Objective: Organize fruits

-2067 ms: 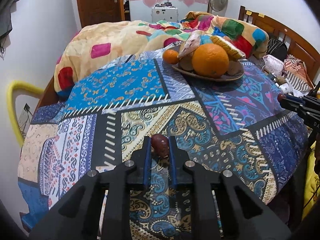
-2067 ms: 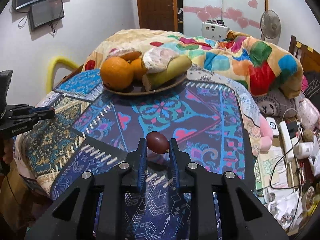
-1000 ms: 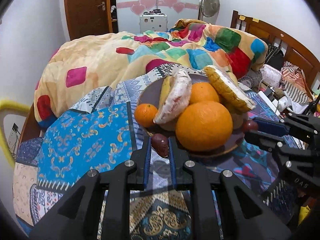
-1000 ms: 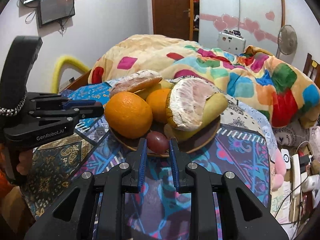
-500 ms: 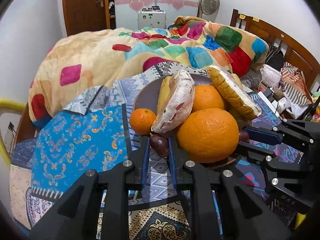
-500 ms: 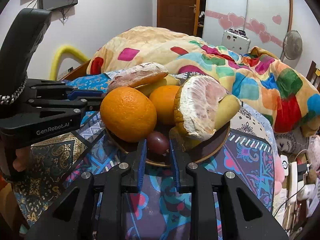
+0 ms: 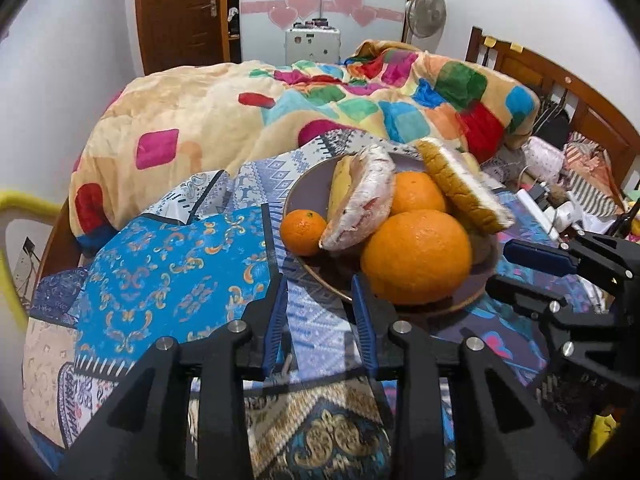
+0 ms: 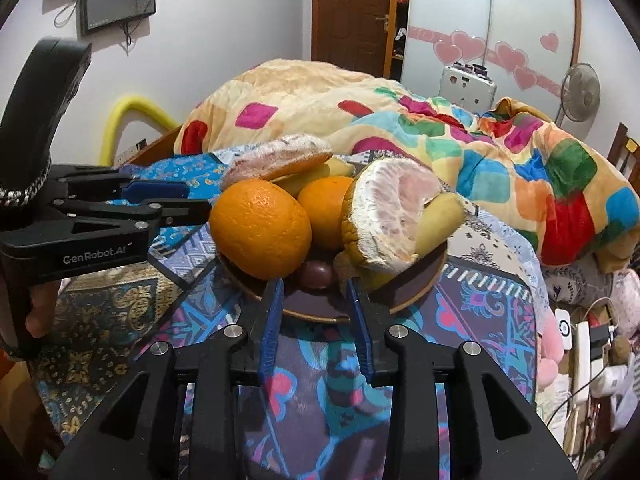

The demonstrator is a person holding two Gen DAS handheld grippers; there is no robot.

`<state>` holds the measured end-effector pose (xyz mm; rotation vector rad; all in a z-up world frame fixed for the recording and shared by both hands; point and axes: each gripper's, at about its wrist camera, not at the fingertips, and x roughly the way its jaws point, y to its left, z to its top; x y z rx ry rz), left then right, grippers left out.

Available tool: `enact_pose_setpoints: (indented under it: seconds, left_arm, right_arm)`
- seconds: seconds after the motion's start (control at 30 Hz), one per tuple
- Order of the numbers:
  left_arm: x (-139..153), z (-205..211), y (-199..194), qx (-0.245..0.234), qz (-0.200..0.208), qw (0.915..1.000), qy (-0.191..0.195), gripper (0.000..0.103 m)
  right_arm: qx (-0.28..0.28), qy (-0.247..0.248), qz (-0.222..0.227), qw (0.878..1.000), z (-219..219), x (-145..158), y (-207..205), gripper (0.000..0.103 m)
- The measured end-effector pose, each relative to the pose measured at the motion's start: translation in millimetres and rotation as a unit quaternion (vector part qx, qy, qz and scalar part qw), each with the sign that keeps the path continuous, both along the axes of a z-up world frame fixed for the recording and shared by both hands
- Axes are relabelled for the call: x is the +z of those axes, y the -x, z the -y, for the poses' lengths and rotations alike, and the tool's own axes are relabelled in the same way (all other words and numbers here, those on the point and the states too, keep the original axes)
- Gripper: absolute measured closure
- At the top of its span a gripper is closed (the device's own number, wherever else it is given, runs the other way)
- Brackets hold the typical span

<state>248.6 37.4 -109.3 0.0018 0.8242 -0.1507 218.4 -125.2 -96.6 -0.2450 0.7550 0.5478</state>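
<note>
A brown plate (image 7: 304, 196) (image 8: 404, 292) on the patterned cloth holds a large orange (image 7: 416, 256) (image 8: 260, 228), a second orange (image 7: 416, 192) (image 8: 324, 208), a small mandarin (image 7: 303, 232), wrapped pomelo pieces (image 7: 360, 204) (image 8: 388, 220) and a small dark red fruit (image 8: 316, 274). My left gripper (image 7: 320, 292) is open and empty at the plate's near rim. My right gripper (image 8: 314, 296) is open and empty, just in front of the dark red fruit on the plate. Each gripper shows in the other's view: the right one (image 7: 532, 268), the left one (image 8: 160, 204).
The plate stands on a round table under a blue patchwork cloth (image 7: 168, 264). A bed with a colourful quilt (image 7: 280, 108) lies behind. A yellow chair back (image 8: 128, 116) is at the left, and cables and clutter (image 8: 588, 340) lie at the right.
Both grippers carried small dark red fruits to the plate. Both have now opened and are empty; the right one's fruit rests on the plate.
</note>
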Motion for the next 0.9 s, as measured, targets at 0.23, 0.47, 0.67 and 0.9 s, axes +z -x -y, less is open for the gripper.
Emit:
enact_pose_setpoints:
  seconds: [0.23, 0.47, 0.67, 0.9]
  left_arm:
    - [48, 6, 54, 0.007, 0.054, 0.9984, 0.013, 0.07]
    - [109, 19, 135, 0.02, 0.147, 0.9887, 0.019, 0.067]
    - [145, 32, 207, 0.046, 0.236, 0.9706, 0.007, 0.048]
    - [166, 39, 261, 0.067, 0.3, 0.9515, -0.003, 0.016]
  right_arm:
    - [-0.019, -0.032, 0.042, 0.998, 20, 46, 36, 0.073]
    - [-0.038, -0.079, 0.119, 0.989, 43, 104, 97, 0.073]
    - [-0.043, -0.124, 0.179, 0.975, 58, 142, 150, 0.07]
    - [-0.057, -0.156, 0.231, 0.959, 65, 158, 196, 0.046]
